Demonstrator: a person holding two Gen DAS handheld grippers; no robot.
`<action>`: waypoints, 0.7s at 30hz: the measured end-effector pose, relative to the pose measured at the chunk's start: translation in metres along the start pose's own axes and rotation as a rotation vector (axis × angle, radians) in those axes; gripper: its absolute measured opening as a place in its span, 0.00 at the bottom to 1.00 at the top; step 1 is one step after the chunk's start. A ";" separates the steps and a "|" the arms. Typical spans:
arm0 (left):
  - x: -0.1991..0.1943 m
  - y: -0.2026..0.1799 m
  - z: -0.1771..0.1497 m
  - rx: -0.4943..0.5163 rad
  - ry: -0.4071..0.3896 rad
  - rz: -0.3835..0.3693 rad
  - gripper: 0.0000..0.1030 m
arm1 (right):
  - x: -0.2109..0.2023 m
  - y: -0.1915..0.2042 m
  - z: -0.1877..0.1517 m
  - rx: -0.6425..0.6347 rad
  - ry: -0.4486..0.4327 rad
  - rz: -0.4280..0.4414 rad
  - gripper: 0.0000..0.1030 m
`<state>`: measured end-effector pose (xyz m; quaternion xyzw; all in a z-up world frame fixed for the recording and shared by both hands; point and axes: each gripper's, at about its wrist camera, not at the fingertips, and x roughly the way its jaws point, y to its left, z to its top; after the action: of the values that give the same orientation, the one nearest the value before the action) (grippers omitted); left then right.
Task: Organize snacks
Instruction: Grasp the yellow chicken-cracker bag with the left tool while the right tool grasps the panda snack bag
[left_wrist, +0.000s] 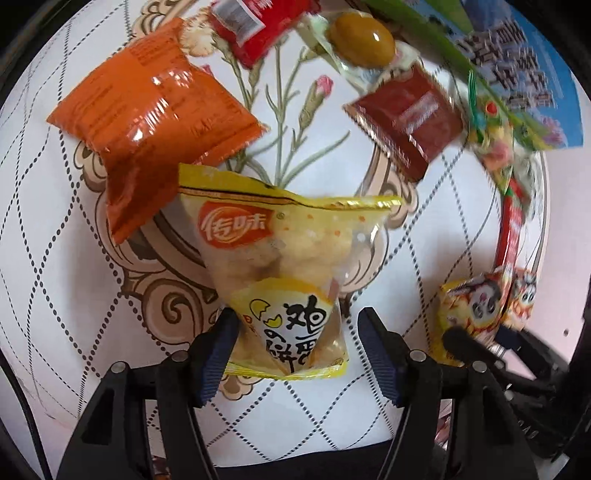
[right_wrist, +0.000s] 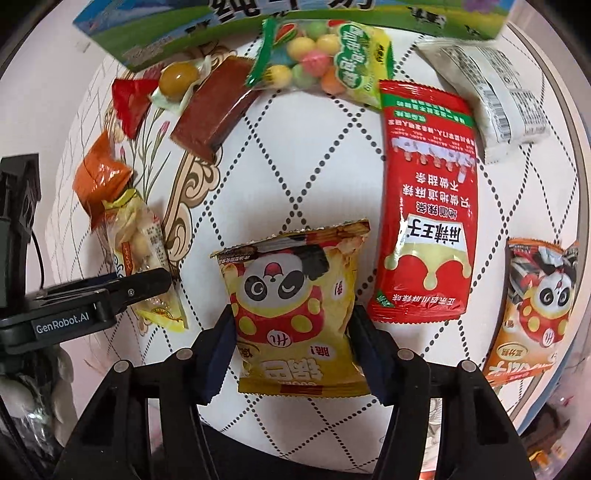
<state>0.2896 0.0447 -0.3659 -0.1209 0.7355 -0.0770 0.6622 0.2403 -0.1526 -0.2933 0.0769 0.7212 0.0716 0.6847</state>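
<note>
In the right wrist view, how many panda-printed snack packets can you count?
2. The yellow panda packet sits between the right gripper fingers; the orange panda packet lies at the far right. Others may be hidden.

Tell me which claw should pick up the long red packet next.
Right, probably. The long red packet lies just beside the right claw; the left claw sits farther off, though both already straddle packets.

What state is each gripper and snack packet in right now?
left gripper, open, astride the egg-biscuit packet, one pad clear of it
right gripper, shut on the yellow panda packet
egg-biscuit packet, unopened, lying on the table
orange packet, unopened, lying flat
long red packet, unopened, lying flat, untouched
</note>
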 end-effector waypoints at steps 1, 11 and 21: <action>-0.003 0.001 0.000 -0.003 -0.012 -0.004 0.63 | 0.000 0.003 0.000 -0.014 -0.010 -0.007 0.64; -0.016 -0.010 -0.015 -0.044 -0.136 0.055 0.39 | 0.011 0.020 -0.017 -0.068 -0.078 -0.082 0.53; -0.053 -0.042 -0.065 0.005 -0.166 0.039 0.31 | -0.035 0.016 -0.022 -0.074 -0.126 0.017 0.45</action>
<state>0.2337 0.0160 -0.2968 -0.1110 0.6800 -0.0556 0.7226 0.2200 -0.1447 -0.2546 0.0619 0.6727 0.0989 0.7306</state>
